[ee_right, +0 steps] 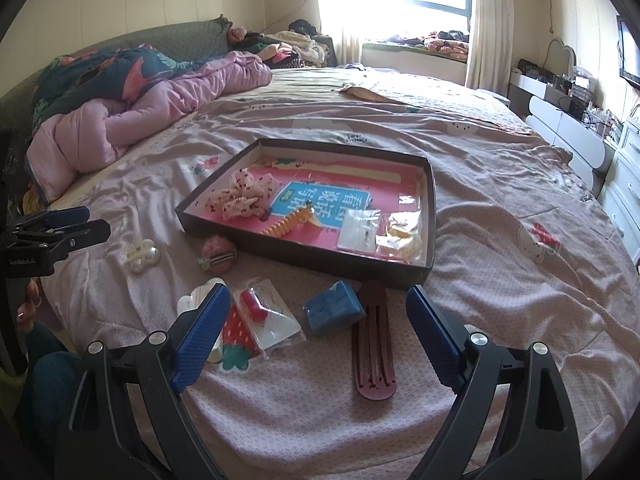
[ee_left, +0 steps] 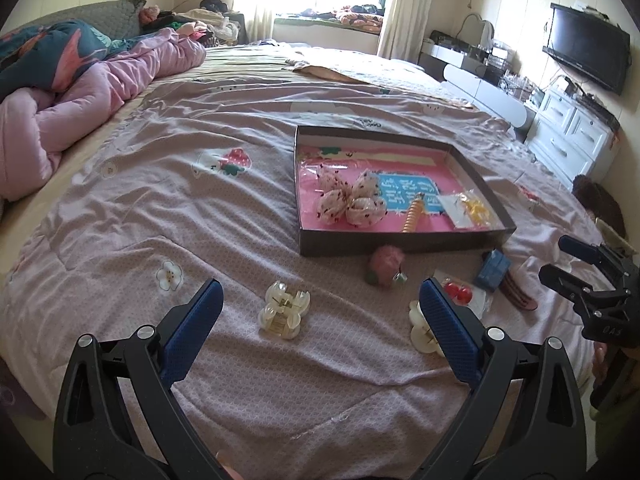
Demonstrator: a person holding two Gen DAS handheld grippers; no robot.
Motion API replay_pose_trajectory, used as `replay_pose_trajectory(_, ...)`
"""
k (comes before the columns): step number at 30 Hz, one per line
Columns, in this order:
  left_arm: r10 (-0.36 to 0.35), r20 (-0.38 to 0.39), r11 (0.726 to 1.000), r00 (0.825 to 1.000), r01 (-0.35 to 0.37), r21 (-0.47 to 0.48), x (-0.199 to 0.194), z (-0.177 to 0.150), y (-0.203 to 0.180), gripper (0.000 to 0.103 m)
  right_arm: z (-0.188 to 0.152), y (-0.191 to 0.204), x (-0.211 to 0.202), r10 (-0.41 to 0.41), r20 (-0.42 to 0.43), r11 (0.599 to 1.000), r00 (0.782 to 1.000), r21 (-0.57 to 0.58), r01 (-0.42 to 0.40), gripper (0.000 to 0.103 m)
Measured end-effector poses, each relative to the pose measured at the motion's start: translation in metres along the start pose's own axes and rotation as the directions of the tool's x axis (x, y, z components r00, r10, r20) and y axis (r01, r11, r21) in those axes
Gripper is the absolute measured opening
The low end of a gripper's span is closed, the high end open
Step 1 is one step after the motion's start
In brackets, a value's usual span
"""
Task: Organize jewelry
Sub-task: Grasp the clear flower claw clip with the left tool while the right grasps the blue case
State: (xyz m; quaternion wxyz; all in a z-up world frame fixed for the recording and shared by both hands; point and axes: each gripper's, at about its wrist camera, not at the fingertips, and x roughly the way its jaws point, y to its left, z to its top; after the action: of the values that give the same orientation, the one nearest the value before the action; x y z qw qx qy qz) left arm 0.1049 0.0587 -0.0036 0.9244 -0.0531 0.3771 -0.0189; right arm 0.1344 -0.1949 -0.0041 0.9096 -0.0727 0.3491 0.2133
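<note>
A: Nearest the lens, the left gripper (ee_left: 320, 312) stands wide apart with nothing between its blue pads; a cream claw clip (ee_left: 283, 310) lies on the bedspread (ee_left: 160, 216) in the gap, untouched.

B: And the right gripper (ee_right: 318, 316)?

A: Also spread wide and empty. Between its fingers lie a dark red hair clip (ee_right: 374, 354), a blue box (ee_right: 333, 310) and a packet with red beads (ee_right: 264, 316).

B: Further out?

A: A pink plush clip (ee_right: 218, 256) sits just before the shallow dark box (ee_right: 304, 256). Inside it are a dotted fabric bow (ee_right: 244, 196), an orange spiral hair tie (ee_right: 286, 222) and a yellow piece in a clear bag (ee_right: 400, 236).
</note>
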Motion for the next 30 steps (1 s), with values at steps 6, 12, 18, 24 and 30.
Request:
replay_pose_trajectory(6, 0.027, -0.016, 0.999, 0.999, -0.027, 0.021, 0.013, -0.006, 0.001, 0.090, -0.008, -0.005, 0.015, -0.001, -0.034, 1.000, 0.999, 0.028, 0.001, 0.087)
replay_pose_trajectory(12, 0.008, -0.036, 1.000, 0.999, -0.009, -0.015, 0.022, -0.007, 0.012, 0.090, -0.014, -0.008, 0.035, 0.014, -0.077, 0.998, 0.997, 0.070, -0.009, 0.081)
replay_pose_trajectory(18, 0.003, -0.092, 0.999, 0.996, -0.007, -0.042, 0.034, -0.009, 0.020, 0.089, -0.017, -0.009, 0.056, 0.030, -0.122, 0.994, 0.992, 0.112, -0.016, 0.074)
replay_pose_trajectory(24, 0.015, -0.151, 0.999, 0.988, -0.021, -0.040, 0.055, -0.010, 0.028, 0.071, -0.021, -0.014, 0.071, 0.048, -0.156, 0.986, 0.987, 0.164, -0.022, 0.065)
replay_pose_trajectory(30, 0.021, -0.180, 0.999, 0.983, -0.027, -0.030, 0.067, -0.012, 0.032, 0.057, -0.016, -0.013, 0.078, 0.044, -0.151, 0.983, 0.988, 0.181, -0.016, 0.060)
